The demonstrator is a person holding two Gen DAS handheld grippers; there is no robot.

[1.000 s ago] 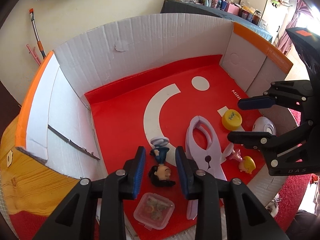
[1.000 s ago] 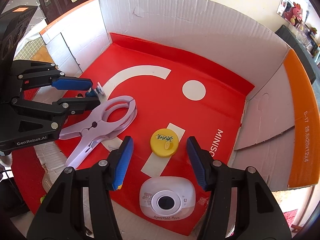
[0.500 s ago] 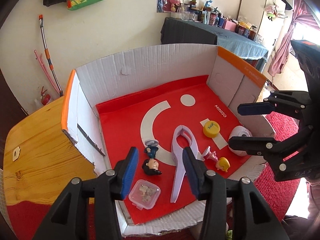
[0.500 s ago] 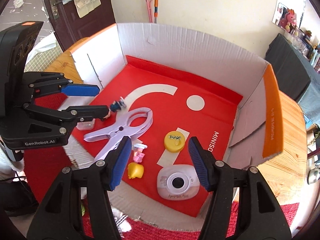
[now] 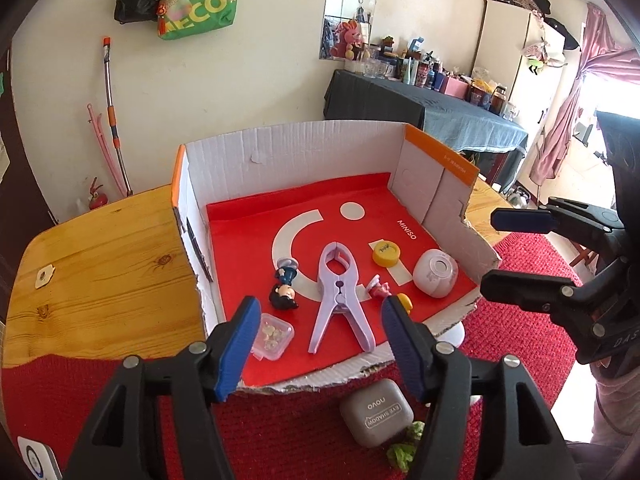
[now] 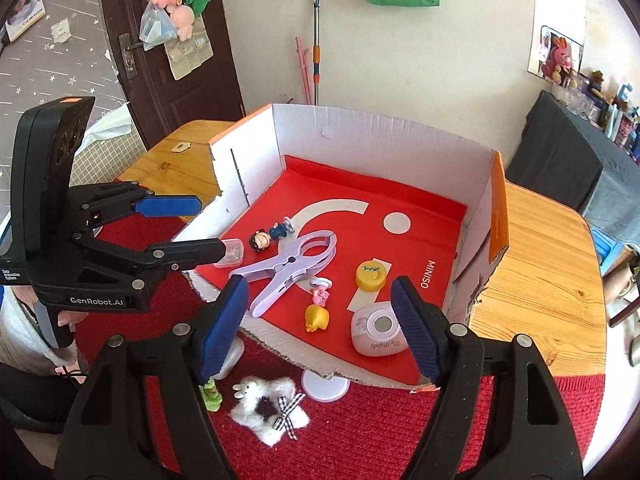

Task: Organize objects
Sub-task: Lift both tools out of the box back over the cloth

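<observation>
Left gripper (image 5: 320,344) and right gripper (image 6: 320,320): jaws opening, nothing between. Purple clip (image 5: 340,300) ahead: light, hard, slippery; grab at thick middle hinge.

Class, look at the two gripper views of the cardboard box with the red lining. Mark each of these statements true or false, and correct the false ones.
1. The large lilac clip lies inside the cardboard box. True.
2. The yellow cap sits on the red rug. False: it is in the box.
3. The left gripper holds the small clear container. False: its opening jaws are empty.
4. A grey eyeshadow case lies outside the box. True.
</observation>
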